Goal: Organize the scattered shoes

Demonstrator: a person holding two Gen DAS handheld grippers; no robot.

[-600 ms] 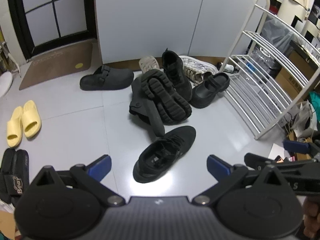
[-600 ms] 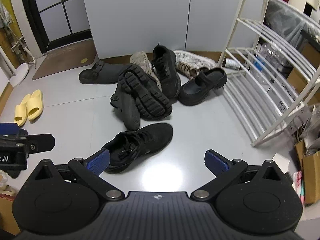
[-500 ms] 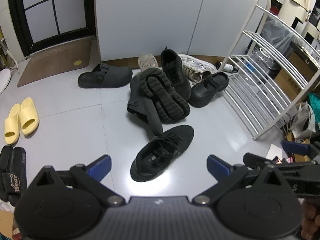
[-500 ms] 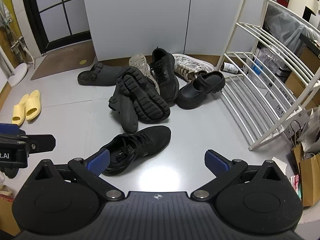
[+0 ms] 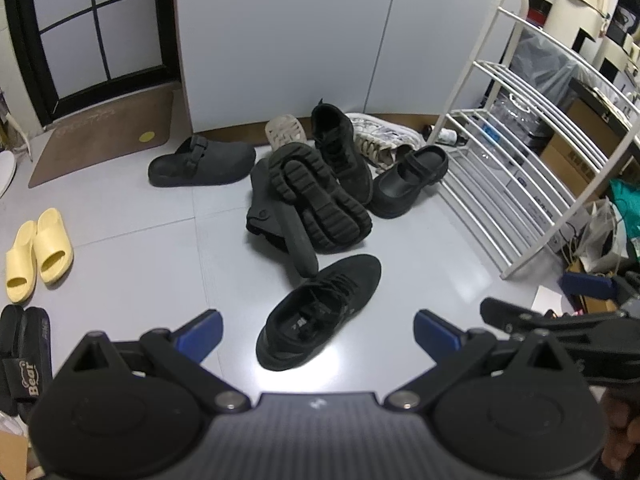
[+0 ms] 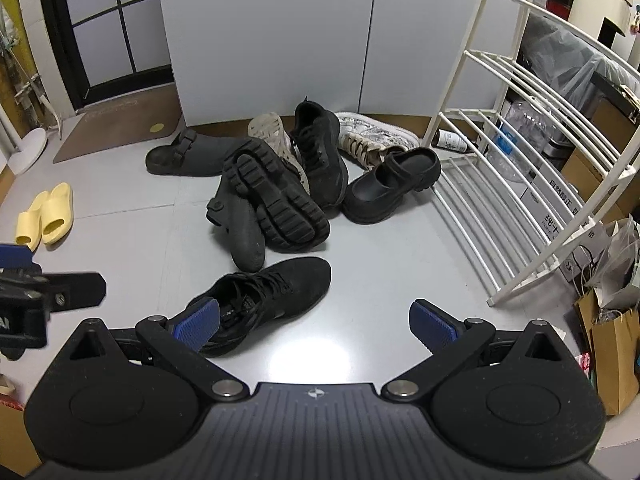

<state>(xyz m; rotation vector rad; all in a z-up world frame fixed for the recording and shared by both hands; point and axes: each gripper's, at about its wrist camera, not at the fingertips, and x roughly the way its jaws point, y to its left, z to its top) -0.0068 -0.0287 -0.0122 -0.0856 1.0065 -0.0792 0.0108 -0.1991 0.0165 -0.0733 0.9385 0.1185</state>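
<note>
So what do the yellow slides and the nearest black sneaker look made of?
Yellow slides: probably moulded foam or rubber, matte, each seemingly one seamless thick piece. Black sneaker: looks like soft fabric or suede-like upper, dull and unreflective, with laces; exact textile unclear.

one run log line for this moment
phase: approach | left gripper: open, empty | right gripper: open, empty | nearest: black sneaker upright on floor | shoe rack: no shoes
</note>
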